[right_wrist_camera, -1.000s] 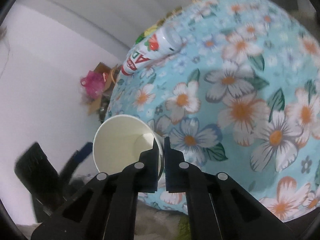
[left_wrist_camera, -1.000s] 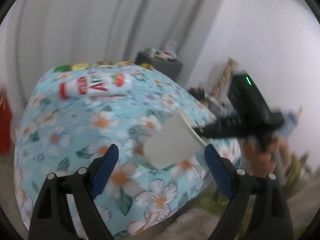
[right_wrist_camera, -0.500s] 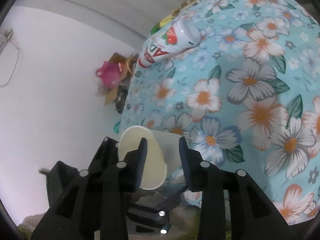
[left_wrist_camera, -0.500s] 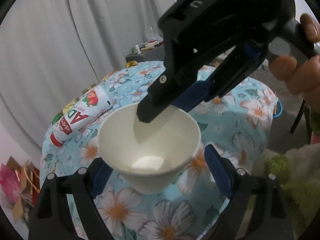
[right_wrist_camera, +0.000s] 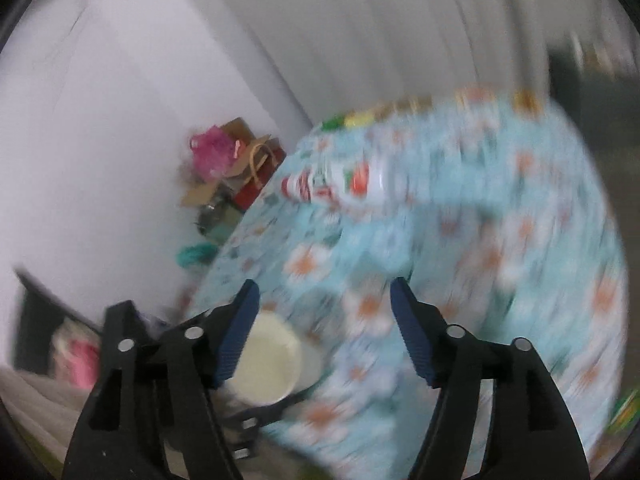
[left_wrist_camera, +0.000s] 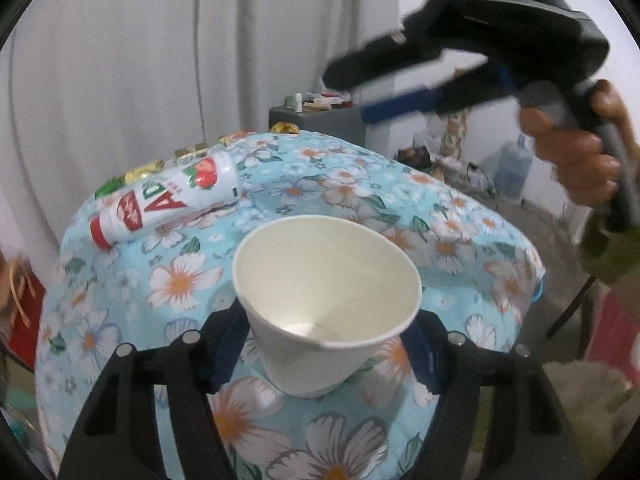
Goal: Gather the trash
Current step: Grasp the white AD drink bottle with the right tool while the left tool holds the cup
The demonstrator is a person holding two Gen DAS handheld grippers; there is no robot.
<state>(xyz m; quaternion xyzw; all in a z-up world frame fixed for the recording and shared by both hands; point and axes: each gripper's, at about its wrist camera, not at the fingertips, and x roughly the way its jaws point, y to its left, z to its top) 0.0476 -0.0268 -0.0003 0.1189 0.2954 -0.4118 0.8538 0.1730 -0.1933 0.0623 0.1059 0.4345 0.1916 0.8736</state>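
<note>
My left gripper (left_wrist_camera: pixel 326 354) is shut on a white paper cup (left_wrist_camera: pixel 326 300), held upright with its mouth up, over the near edge of the floral table (left_wrist_camera: pixel 460 240). A white strawberry drink bottle with a red cap (left_wrist_camera: pixel 164 200) lies on its side at the table's far left. My right gripper (right_wrist_camera: pixel 324 332) is open and empty; it also shows in the left wrist view (left_wrist_camera: pixel 400 100), up high at the right. The right wrist view is blurred; it shows the cup (right_wrist_camera: pixel 266 364) low left and the bottle (right_wrist_camera: pixel 336 182) further back.
Small yellow and green wrappers (left_wrist_camera: pixel 140 170) lie along the table's far edge. A dark cabinet (left_wrist_camera: pixel 320 120) stands behind the table by the curtain. Boxes and pink bags (right_wrist_camera: pixel 232 164) sit on the floor by the wall. A water jug (left_wrist_camera: pixel 514 168) stands at the right.
My right gripper let go of the cup, opened and pulled up and away. My left gripper closed on the cup and now holds it alone.
</note>
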